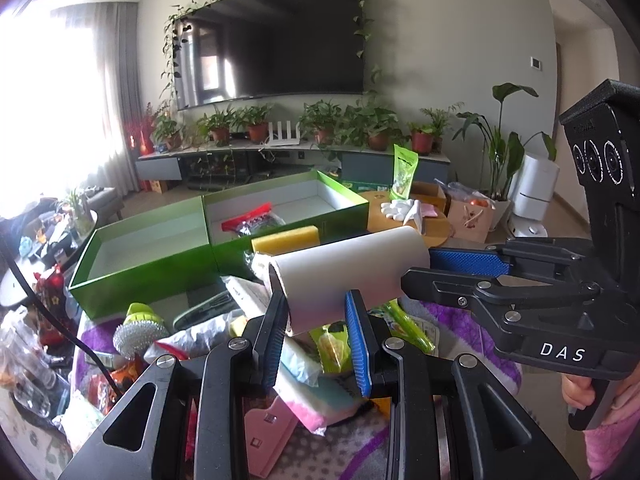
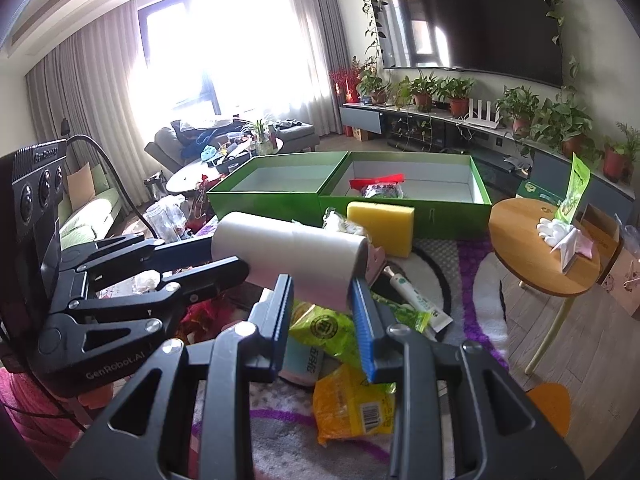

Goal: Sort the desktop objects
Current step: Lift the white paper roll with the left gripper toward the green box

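A white paper roll (image 1: 344,276) is held in the air by both grippers, one at each end. My left gripper (image 1: 318,308) is shut on its left end; my right gripper (image 1: 416,270) reaches in from the right and grips the other end. In the right wrist view the roll (image 2: 292,258) lies between my right gripper (image 2: 322,292) and the left gripper (image 2: 224,256). Behind stand two open green boxes: the left one (image 1: 144,256) empty, the right one (image 1: 344,210) holding a red-topped packet (image 1: 252,220). A yellow sponge (image 1: 286,239) lies in front of them.
Below the roll lies a pile of packets, a steel scrubber (image 1: 138,330), a pink scraper (image 1: 266,430) and a tube (image 2: 416,298) on a purple-patterned cloth. A round wooden side table (image 2: 532,248) with white gloves stands to the right. A TV cabinet with potted plants lines the far wall.
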Demonstrator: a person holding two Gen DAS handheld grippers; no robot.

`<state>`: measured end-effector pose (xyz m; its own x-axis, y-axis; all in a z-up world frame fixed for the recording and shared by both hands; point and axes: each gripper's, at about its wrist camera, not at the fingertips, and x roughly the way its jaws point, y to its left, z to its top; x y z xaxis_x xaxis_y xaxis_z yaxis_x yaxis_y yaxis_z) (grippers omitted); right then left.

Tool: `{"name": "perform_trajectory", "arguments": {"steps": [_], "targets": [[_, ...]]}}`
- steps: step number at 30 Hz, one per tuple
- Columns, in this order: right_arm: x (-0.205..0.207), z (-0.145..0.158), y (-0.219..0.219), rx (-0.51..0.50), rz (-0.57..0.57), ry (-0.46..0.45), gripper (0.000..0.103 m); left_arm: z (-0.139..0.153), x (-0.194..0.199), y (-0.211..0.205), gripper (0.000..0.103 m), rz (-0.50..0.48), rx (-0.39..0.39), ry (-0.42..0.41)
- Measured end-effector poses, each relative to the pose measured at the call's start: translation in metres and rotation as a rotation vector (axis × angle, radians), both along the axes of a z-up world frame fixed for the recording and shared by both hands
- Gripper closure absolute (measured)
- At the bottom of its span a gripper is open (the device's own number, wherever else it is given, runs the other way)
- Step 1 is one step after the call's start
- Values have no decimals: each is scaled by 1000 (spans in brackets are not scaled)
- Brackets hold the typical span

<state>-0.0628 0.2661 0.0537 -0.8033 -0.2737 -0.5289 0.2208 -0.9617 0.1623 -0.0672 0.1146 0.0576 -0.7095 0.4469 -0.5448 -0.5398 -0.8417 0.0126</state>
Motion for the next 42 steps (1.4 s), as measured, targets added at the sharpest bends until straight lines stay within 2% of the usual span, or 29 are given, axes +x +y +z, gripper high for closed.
{"name": "perform_trajectory", "arguments": {"steps": [15,30,42], "targets": [[-26,21,14,13,-4,49,72,19,-24,11,74,4,4,46],[-44,26,29,8,-15,69,72,24,-53,21,74,-5,4,5],[-82,37,56,19,-23,78,72,34,-89,53,74,-17,-48,31]]}}
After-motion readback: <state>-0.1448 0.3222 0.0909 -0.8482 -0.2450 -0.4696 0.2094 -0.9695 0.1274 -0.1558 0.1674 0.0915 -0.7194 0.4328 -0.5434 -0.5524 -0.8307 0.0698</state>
